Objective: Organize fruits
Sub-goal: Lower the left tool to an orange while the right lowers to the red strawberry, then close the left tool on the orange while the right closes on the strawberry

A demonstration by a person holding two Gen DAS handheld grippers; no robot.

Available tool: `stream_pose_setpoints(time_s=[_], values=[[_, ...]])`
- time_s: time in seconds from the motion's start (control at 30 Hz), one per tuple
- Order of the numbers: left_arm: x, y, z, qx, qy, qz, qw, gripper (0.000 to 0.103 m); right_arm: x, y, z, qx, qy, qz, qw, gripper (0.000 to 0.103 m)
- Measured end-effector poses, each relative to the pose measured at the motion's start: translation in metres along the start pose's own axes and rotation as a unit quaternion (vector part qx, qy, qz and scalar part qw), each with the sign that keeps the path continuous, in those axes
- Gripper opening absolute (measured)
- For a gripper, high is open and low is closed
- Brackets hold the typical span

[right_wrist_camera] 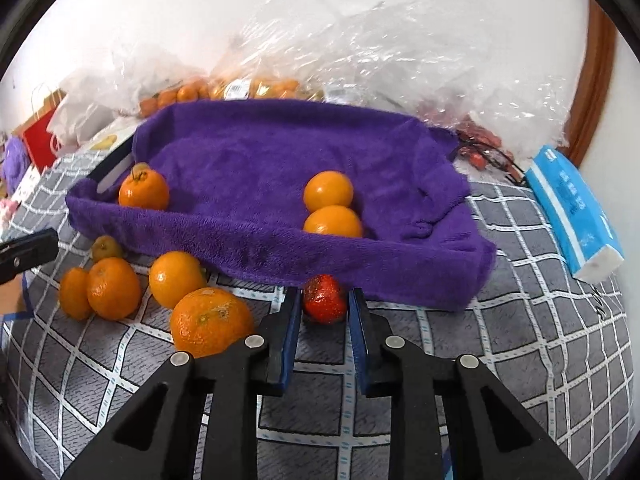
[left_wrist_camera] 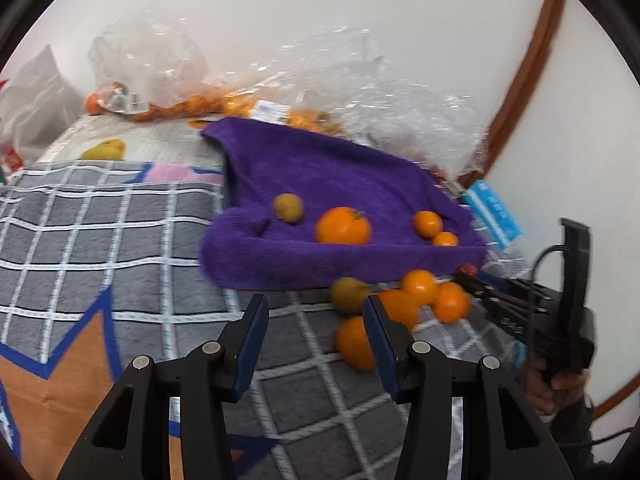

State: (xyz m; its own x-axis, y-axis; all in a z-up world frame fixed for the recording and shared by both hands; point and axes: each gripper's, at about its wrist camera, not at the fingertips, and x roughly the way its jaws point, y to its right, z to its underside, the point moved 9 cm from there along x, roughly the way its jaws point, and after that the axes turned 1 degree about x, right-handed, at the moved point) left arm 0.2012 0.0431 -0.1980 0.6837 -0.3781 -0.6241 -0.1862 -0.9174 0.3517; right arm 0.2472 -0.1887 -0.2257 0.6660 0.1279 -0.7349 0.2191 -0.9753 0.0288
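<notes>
My right claw [right_wrist_camera: 323, 300] brackets the strawberry [right_wrist_camera: 324, 304], its jaws not visibly clamped, ready to lift it onto the purple towel [right_wrist_camera: 260, 160]. My left claw [left_wrist_camera: 316, 312] hangs wide open and empty near the loose oranges [left_wrist_camera: 420, 286].

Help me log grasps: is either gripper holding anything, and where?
The right gripper brackets the strawberry at its sides; contact is unclear. The left gripper holds nothing.

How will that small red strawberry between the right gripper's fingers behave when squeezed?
The small red strawberry looks glossy and soft, so it probably bruises under firm pressure from the right gripper. It seems light. Being lumpy, it likely wobbles rather than rolls on the checked cloth.
</notes>
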Motion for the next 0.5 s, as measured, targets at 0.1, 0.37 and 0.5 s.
stream_pose_setpoints(time_s=[0.1,0.37,0.5], values=[[0.005,0.019,0.004,0.016,-0.023,0.039,0.9989,0.048,-0.004,0.004,0.003,0.01,0.002,0.012,1.0,0.024],[0.036,0.036,0.02,0.044,-0.082,0.017,0.9955,0.049,-0.011,0.002,0.013,0.035,-0.006,-0.003,0.999,0.024],[0.038,0.04,0.023,0.064,-0.068,-0.001,0.9957,0.044,-0.009,-0.001,0.016,0.044,-0.014,-0.016,0.999,0.024]])
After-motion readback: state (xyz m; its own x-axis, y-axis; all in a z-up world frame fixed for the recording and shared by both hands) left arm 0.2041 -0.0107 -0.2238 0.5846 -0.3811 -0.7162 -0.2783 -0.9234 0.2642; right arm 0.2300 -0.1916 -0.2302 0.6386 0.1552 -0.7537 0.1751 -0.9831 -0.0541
